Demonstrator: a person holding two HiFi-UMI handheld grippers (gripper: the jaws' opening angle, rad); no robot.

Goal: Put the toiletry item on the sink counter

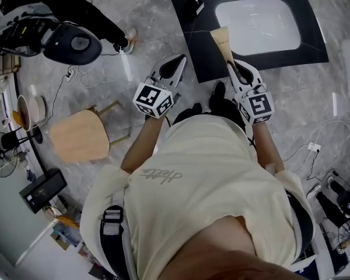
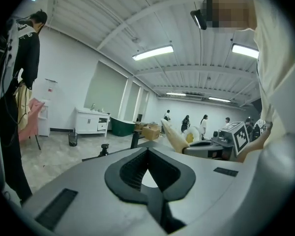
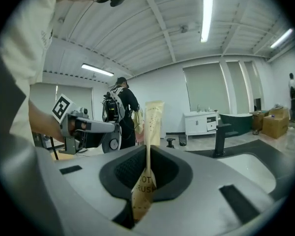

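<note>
A tan paper toothbrush packet (image 1: 221,42) sticks out of my right gripper (image 1: 234,67), whose jaws are shut on its lower end. In the right gripper view the packet (image 3: 152,122) stands upright between the jaws of the right gripper (image 3: 147,154). It hangs over the near edge of the black sink counter (image 1: 192,16), beside the white basin (image 1: 256,25). My left gripper (image 1: 178,63) is held just left of the counter's near corner. It is shut with nothing in it, as the left gripper view confirms for the left gripper (image 2: 148,154). From that view the packet (image 2: 173,134) shows off to the right.
A black faucet (image 3: 220,136) stands at the basin's (image 3: 246,171) far rim. A wooden stool (image 1: 79,134) is on the marble floor at my left, with a black round device (image 1: 73,42) and cables behind it. A person with a backpack (image 3: 120,112) stands in the background.
</note>
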